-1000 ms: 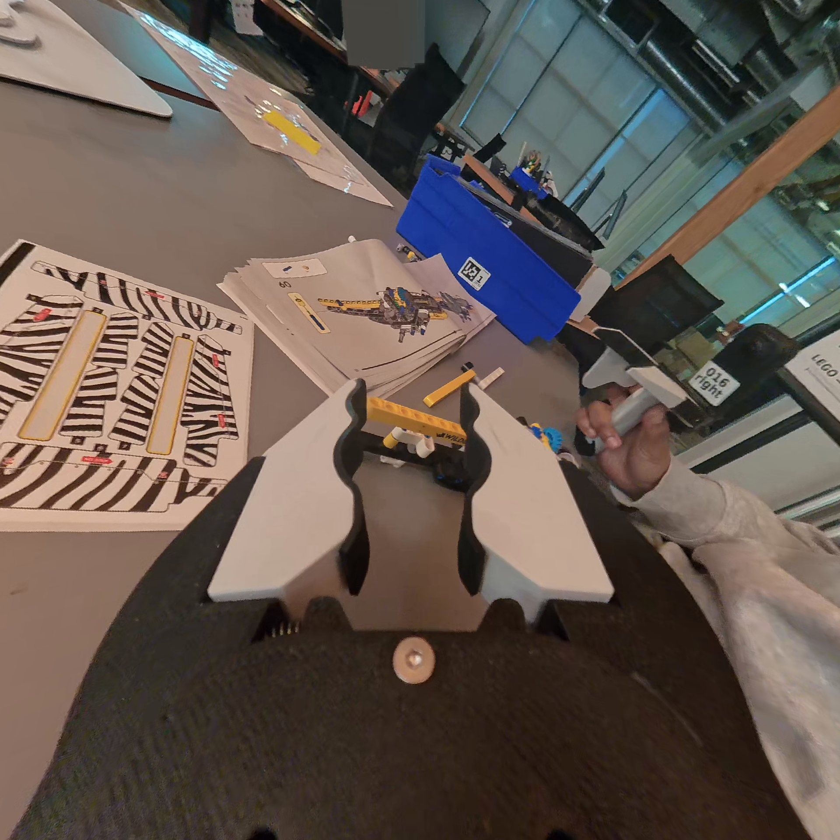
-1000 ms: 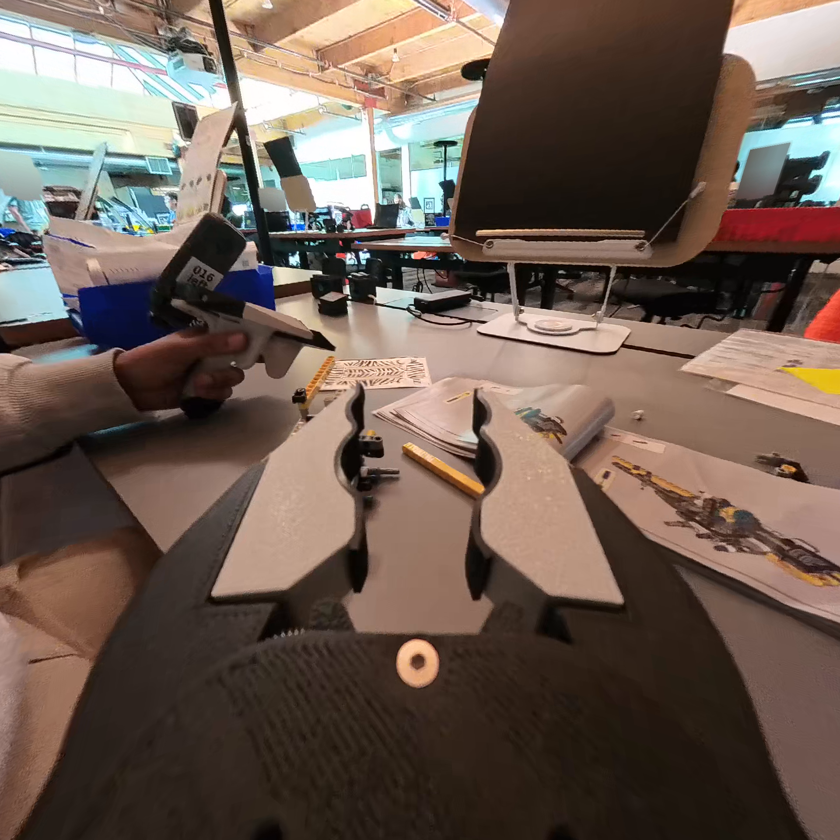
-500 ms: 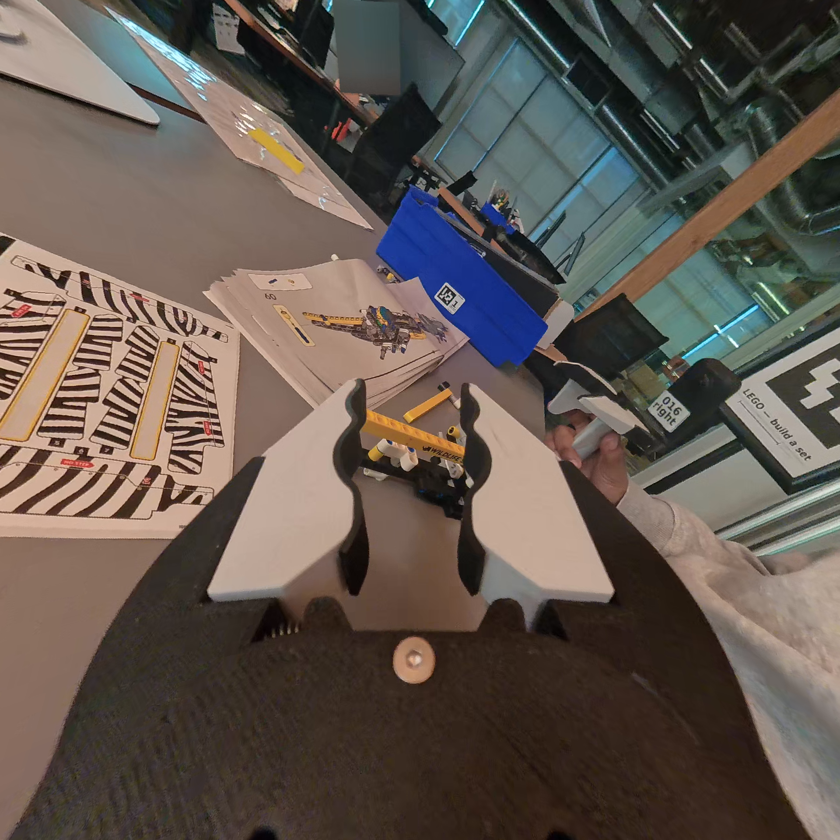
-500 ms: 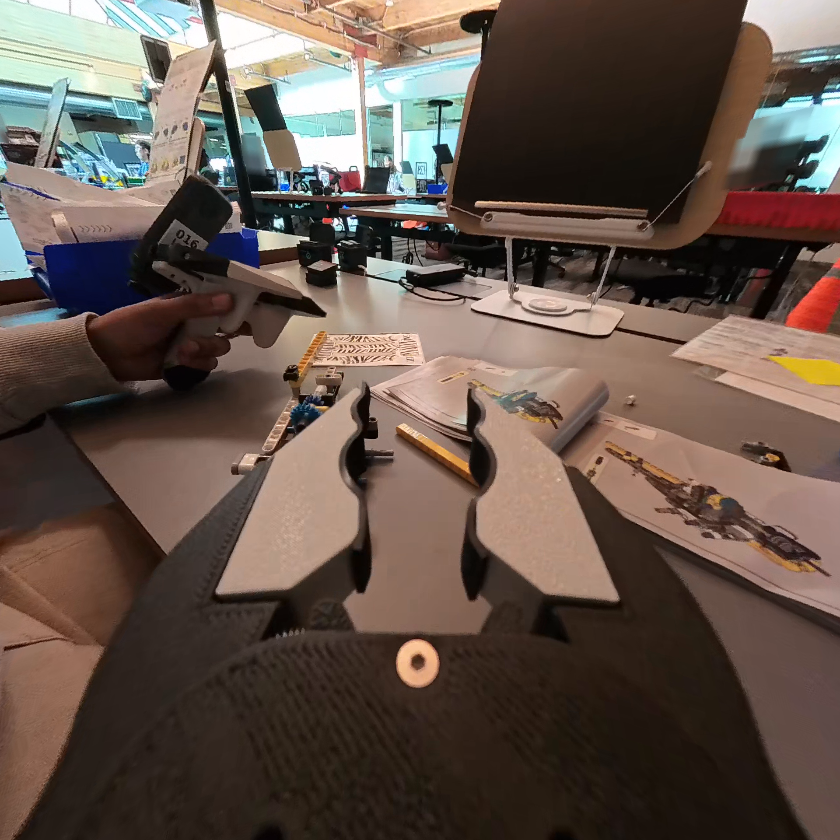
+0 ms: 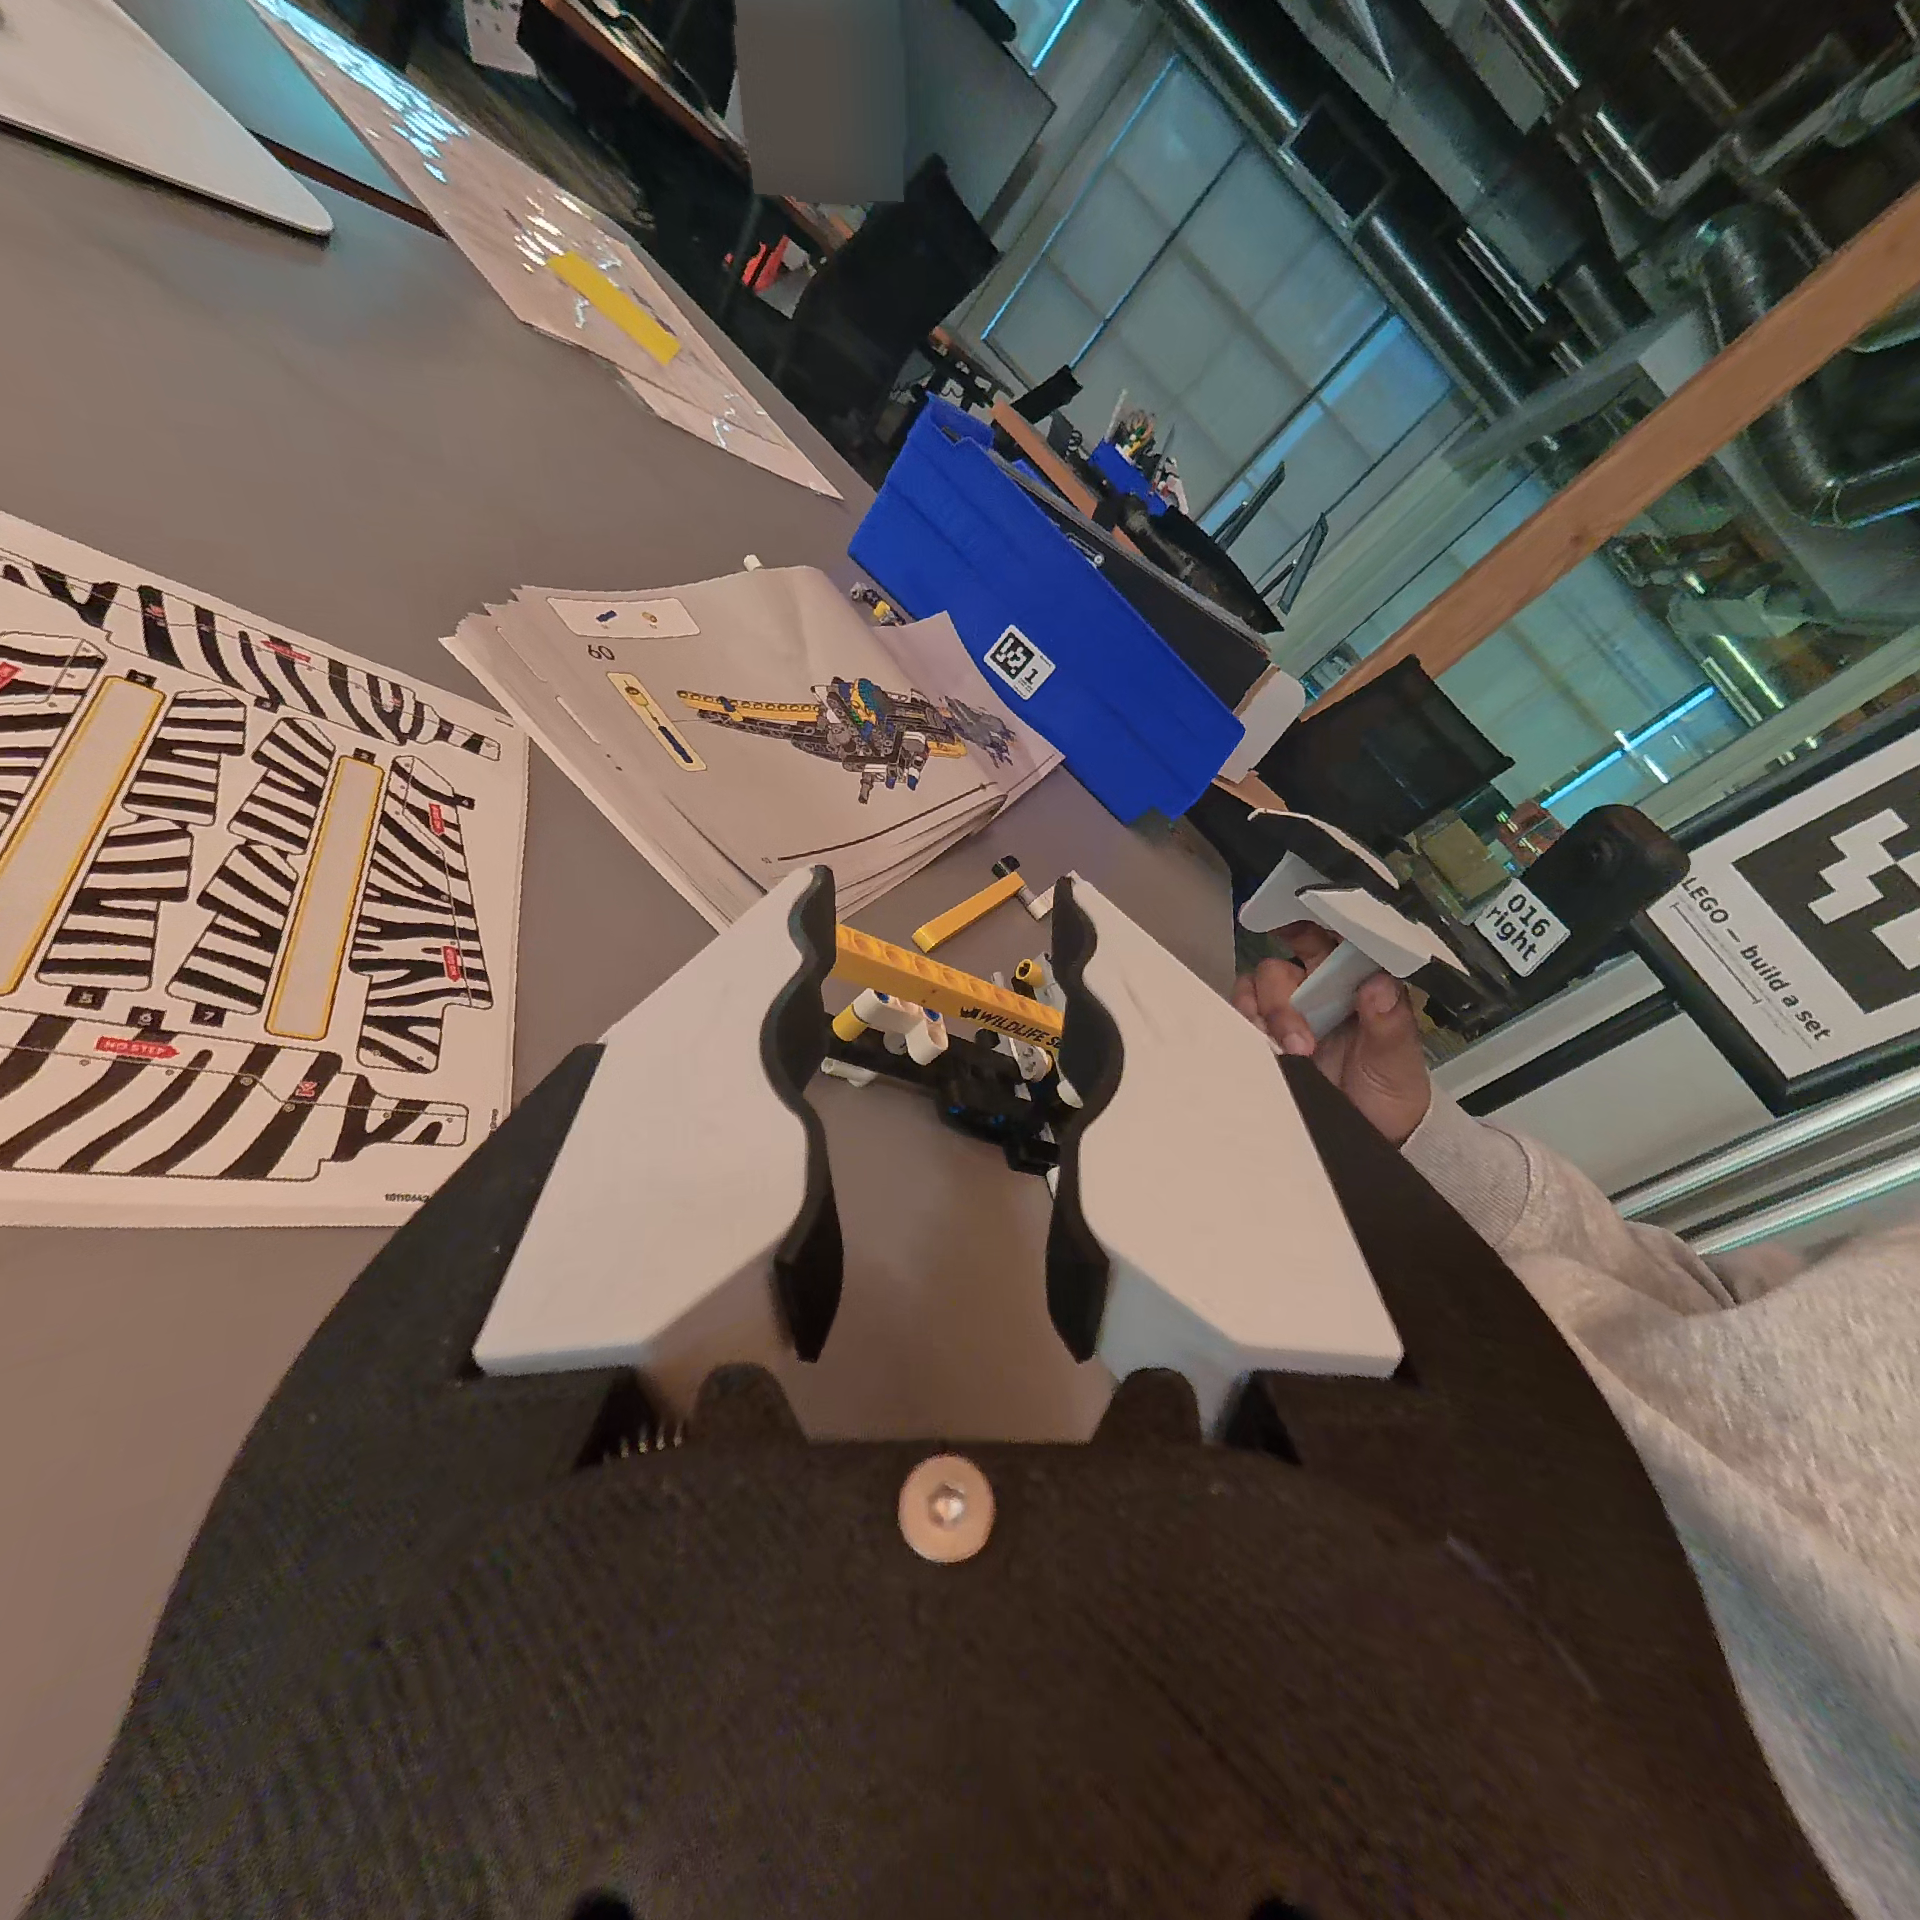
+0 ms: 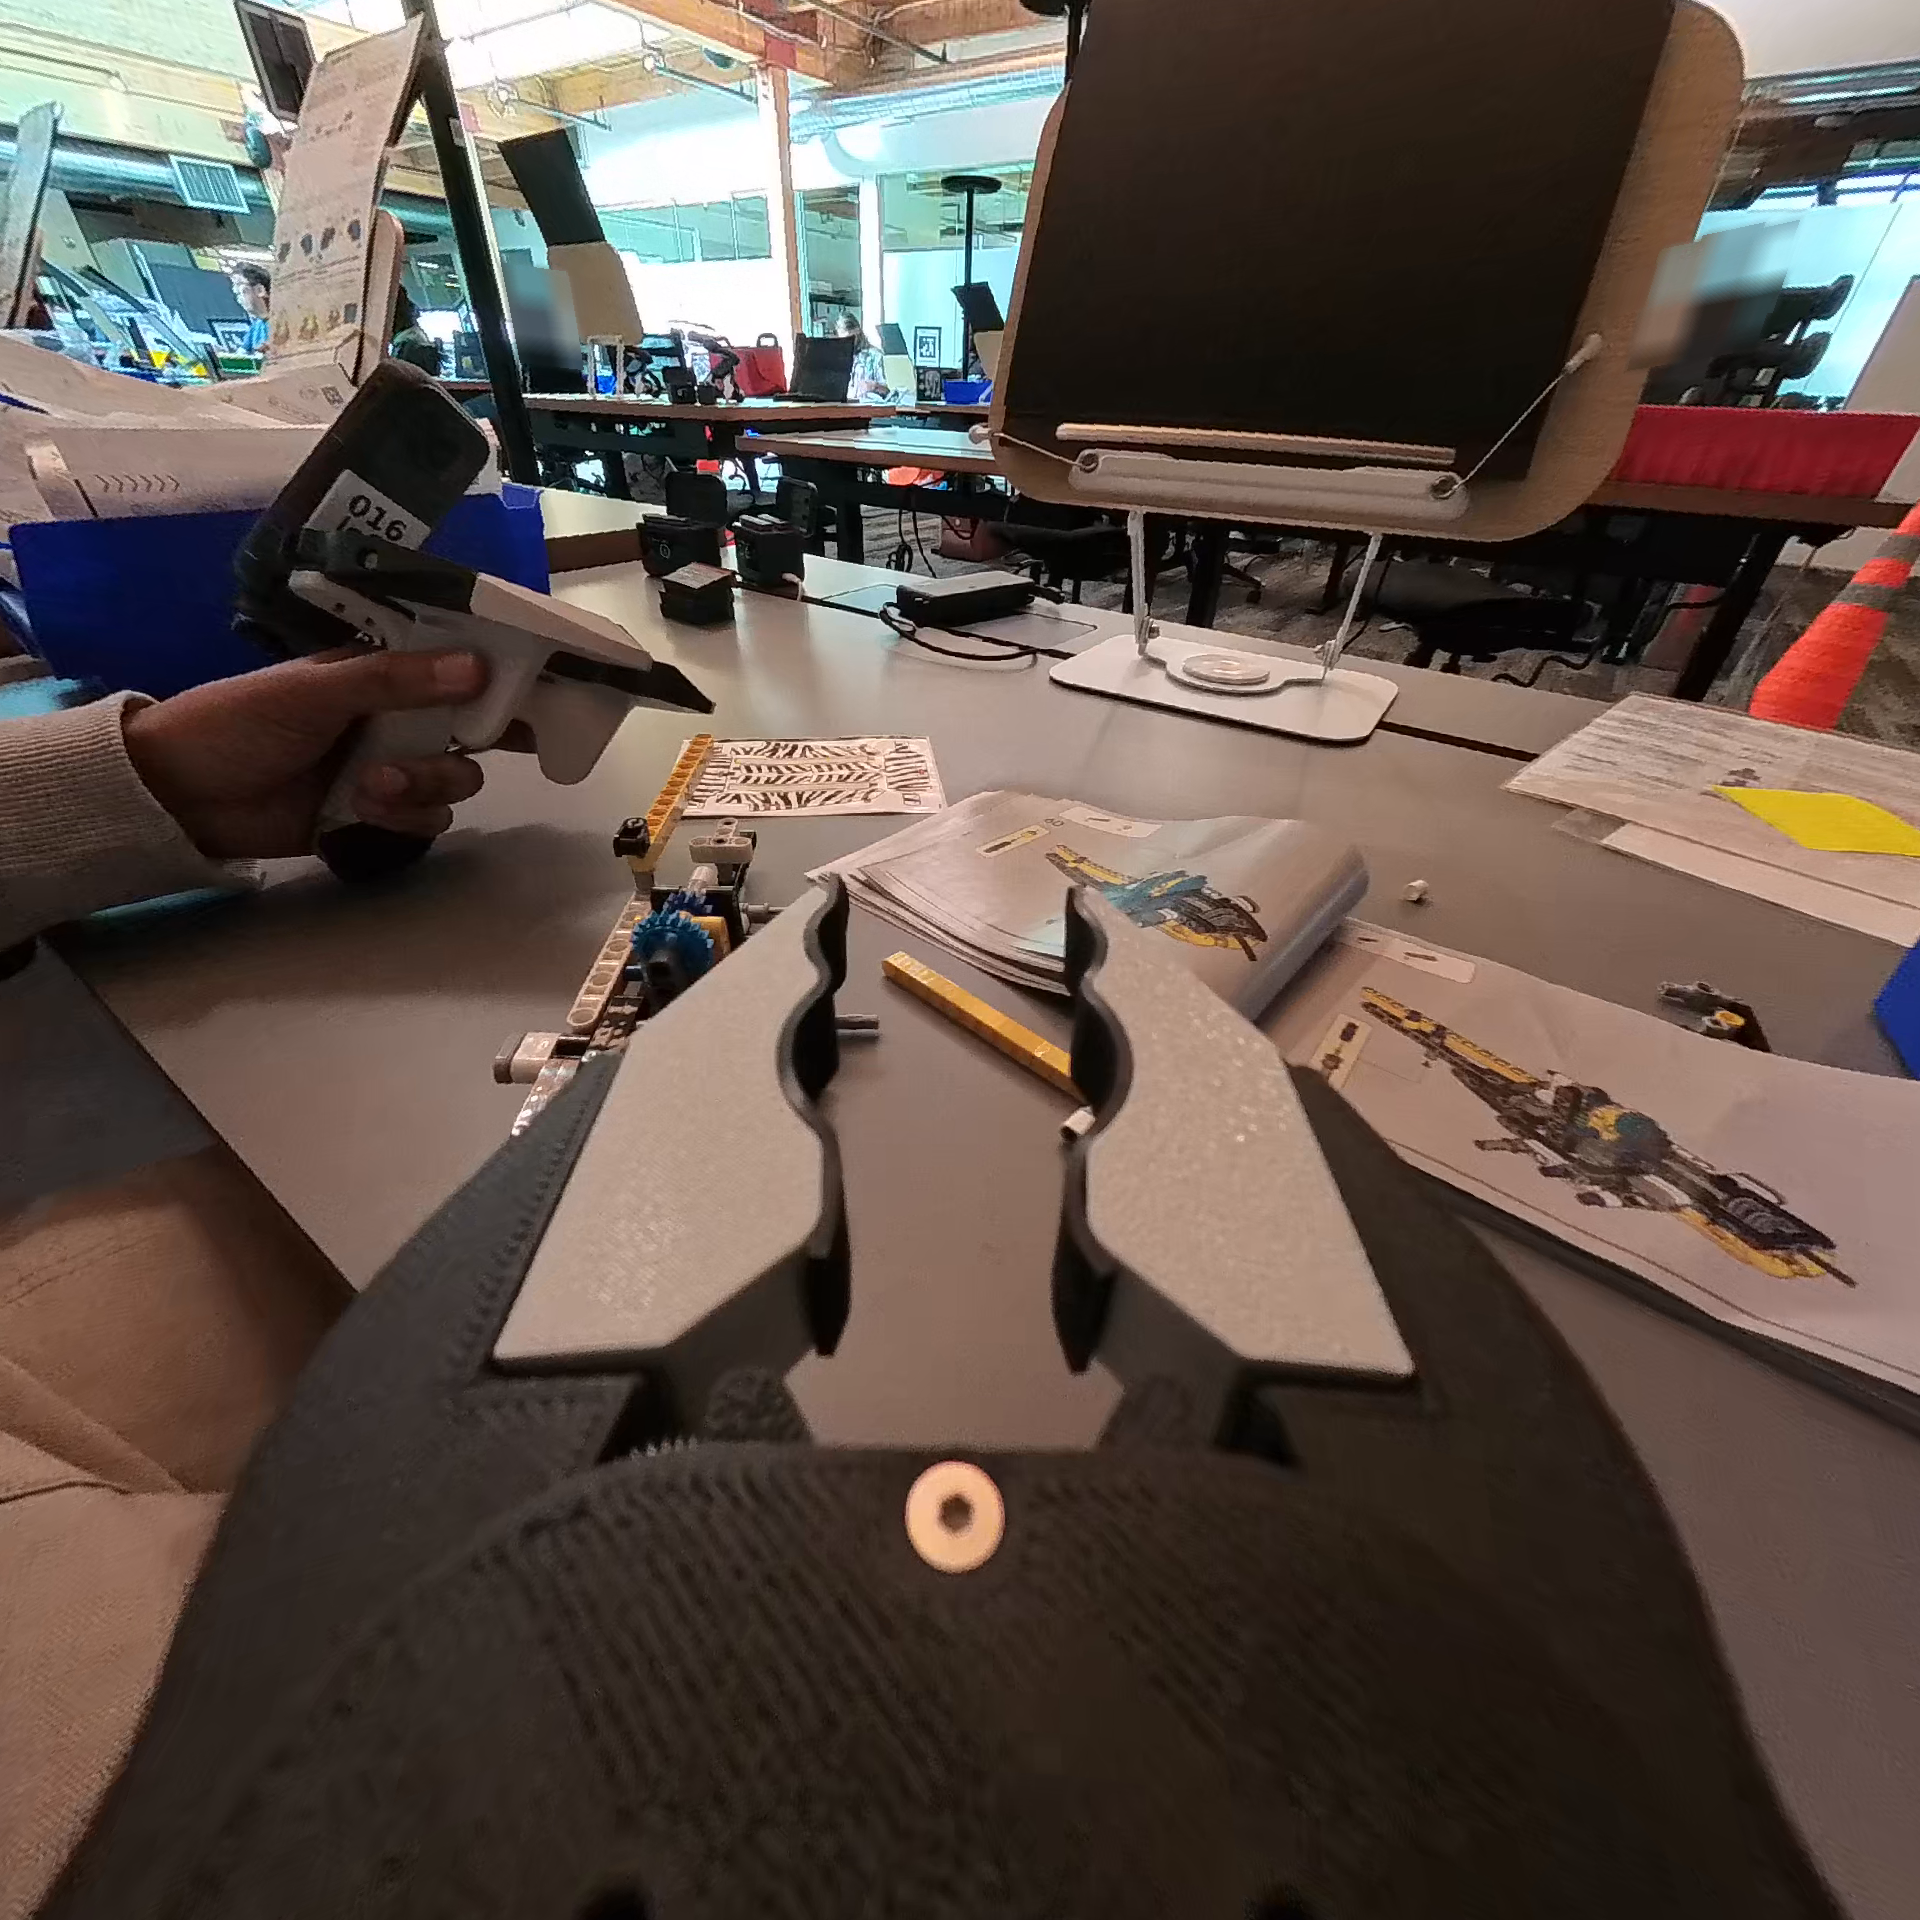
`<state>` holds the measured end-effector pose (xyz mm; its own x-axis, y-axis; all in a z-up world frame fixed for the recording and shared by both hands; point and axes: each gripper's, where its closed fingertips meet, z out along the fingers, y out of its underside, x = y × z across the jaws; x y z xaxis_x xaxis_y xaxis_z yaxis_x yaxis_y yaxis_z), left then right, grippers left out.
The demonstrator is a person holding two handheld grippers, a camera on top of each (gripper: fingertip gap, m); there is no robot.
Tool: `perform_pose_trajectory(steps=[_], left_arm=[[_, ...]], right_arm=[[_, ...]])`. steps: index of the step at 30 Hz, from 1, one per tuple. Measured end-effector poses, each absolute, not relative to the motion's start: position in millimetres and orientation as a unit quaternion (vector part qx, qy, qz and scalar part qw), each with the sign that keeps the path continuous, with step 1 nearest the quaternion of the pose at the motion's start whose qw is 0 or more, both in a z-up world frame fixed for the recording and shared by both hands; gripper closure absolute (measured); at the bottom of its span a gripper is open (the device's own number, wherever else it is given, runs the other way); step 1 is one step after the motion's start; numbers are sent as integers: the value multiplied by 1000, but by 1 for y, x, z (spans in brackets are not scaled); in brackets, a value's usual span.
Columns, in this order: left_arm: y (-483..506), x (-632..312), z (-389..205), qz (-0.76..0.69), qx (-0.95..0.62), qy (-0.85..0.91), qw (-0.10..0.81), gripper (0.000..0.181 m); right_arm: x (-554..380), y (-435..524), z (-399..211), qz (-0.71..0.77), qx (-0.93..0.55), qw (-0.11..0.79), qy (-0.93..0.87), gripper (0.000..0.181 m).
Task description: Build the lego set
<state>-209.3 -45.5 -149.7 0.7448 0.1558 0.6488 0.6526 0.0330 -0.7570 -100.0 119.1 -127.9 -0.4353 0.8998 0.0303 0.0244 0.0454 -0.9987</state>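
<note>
Hovering above the grey table (image 5: pixel 312 436), the left gripper (image 5: pixel 943 914) has its jaws parted with nothing between them; the half-built lego model (image 5: pixel 956 1029) (yellow beam on top, black and white parts beneath) lies just beyond its tips at 12 o'clock. The right gripper (image 6: pixel 951 935) is likewise spread and empty, the model (image 6: pixel 665 935) at its 10 o'clock, a loose yellow beam (image 6: pixel 977 1008) near its tips, the instruction booklet (image 6: pixel 1101 894) at 1 o'clock.

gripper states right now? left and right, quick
Left gripper: open, holding nothing; partly built lego model lies beyond its fingers.
Right gripper: open, empty, above the table.
</note>
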Motion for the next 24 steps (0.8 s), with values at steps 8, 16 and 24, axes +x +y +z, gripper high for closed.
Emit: perform_pose_trajectory(steps=[8, 16, 24], left_arm=[[-46, -210, -150, -192, -668, -303, 652, 141], [-45, -210, -151, -193, -668, -304, 651, 141], [-45, -210, -152, -194, -669, -306, 649, 141]], right_arm=[[-100, 119, -128, 578, -374, 378, -619, 142], [-100, 119, -129, 577, -374, 378, -620, 142], [-101, 119, -129, 574, -374, 379, -622, 143]])
